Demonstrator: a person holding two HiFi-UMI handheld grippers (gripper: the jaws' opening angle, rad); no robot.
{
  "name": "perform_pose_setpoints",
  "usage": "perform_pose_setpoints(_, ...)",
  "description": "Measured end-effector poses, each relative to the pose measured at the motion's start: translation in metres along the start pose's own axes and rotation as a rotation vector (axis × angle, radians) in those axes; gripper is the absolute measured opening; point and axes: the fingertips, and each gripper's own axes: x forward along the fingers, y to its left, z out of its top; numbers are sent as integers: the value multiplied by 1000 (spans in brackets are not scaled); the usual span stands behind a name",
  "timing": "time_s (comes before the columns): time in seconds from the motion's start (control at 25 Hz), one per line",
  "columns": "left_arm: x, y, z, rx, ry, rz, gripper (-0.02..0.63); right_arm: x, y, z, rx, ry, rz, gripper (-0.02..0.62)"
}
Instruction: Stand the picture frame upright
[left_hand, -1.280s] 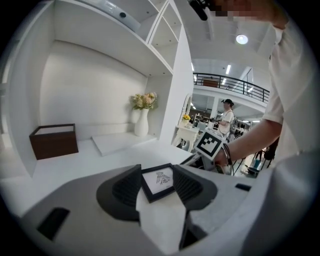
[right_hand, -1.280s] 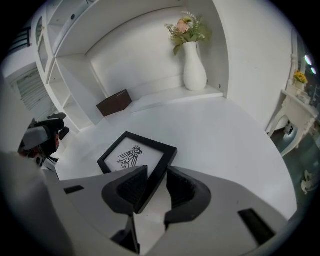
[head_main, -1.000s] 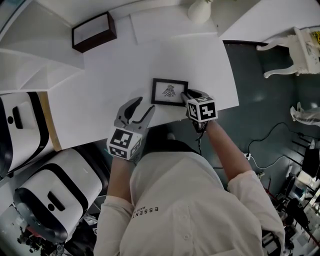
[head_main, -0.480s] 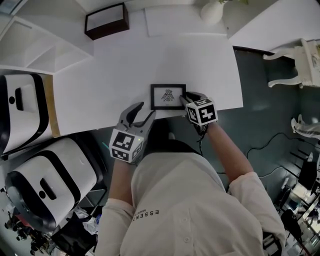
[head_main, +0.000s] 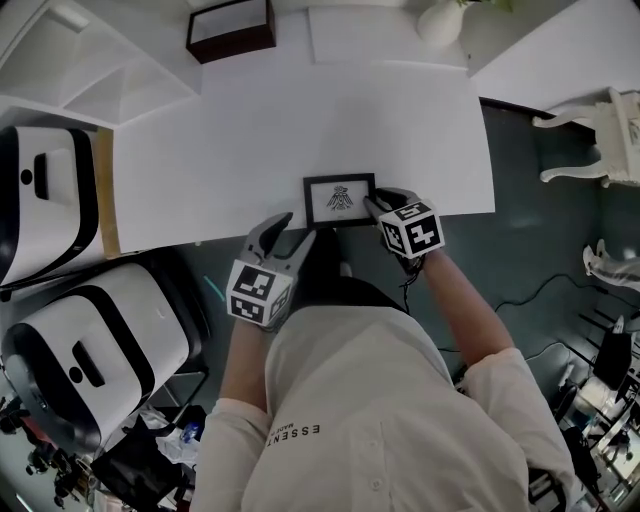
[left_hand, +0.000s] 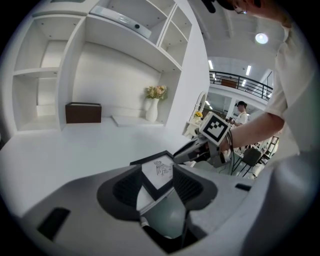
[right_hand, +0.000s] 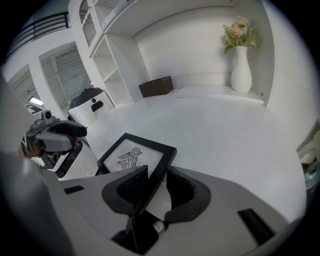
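Hardly begun, judging by the head view. Shows the picture frame (head_main: 340, 199) face up at the middle of that view, hard by the near edge of the white table (head_main: 300, 120), nowhere near upright. Cannot say for sure whether lying flat or tipped a little off the surface (looks raised along one side at the centre of the left gripper view).

Done so far: one grip. Pinches the right-hand edge with the right gripper (head_main: 372, 204), just right of centre in the head view, jaws closed onto the black border, with that border caught between the pads at the lower middle of the right gripper view. Holds the left gripper (head_main: 297, 226) below and left of the frame, jaws spread wide and pressing on nothing; near corner of the frame aimed into the gap, untouched by either pad.

Left to do, as a judgement: tipping it up onto its long bottom edge, finding whatever prop sits behind (none visible here), letting go without a topple.

As for looks: small, rectangular, wider than tall, with a narrow black border, white paper inside, and a dark line drawing (right_hand: 131, 156) of a winged figure in the middle. Thin and light by appearance, so probably easy to tilt and just as easy to knock flat.
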Motion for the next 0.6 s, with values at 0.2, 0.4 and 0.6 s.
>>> perform_pose_setpoints(0.2, -4, -5, -24, -33, 22, 1, 183, -5, 5, -11, -11, 3, 3, 129)
perform_pose_setpoints(0.4, -1, -11, -43, -99, 28, -20, 183, -9, 7, -16, -30, 2, 15, 129)
perform_pose_setpoints(0.6, 8, -16, -59, -241, 20, -73, 183, -14, 6, -23, -61, 13, 38, 129)
